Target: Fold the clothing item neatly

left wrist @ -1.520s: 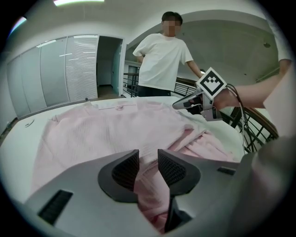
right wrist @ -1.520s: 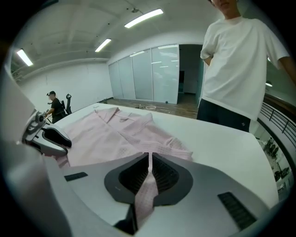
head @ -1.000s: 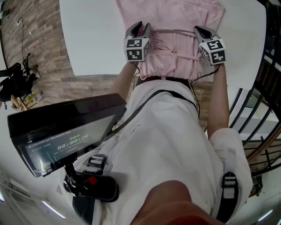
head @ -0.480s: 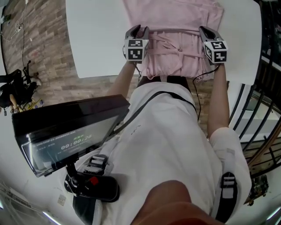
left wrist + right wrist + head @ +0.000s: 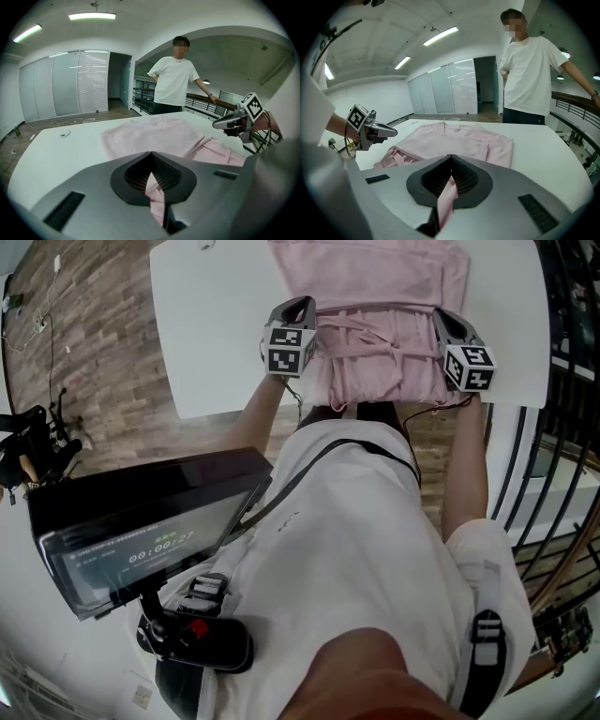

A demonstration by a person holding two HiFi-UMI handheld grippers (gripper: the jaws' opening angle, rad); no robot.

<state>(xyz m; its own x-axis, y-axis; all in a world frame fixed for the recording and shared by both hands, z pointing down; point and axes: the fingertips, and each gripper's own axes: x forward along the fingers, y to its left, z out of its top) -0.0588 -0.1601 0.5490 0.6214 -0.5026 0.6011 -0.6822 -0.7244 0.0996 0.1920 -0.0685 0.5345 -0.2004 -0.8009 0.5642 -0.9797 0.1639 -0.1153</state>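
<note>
pink garment (image 5: 375,287) spread on white counter (image 5: 211,334), near hem bunched at the near edge, left gripper (image 5: 298,307) jaws just clamped onto its left hem corner, right gripper (image 5: 447,322) jaws clenched on the right corner, person in white shirt (image 5: 174,77) standing beyond the counter

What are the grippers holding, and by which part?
The pink garment, by its near edge: left gripper at the left end, right gripper at the right end, jaws shut on fabric.
</note>
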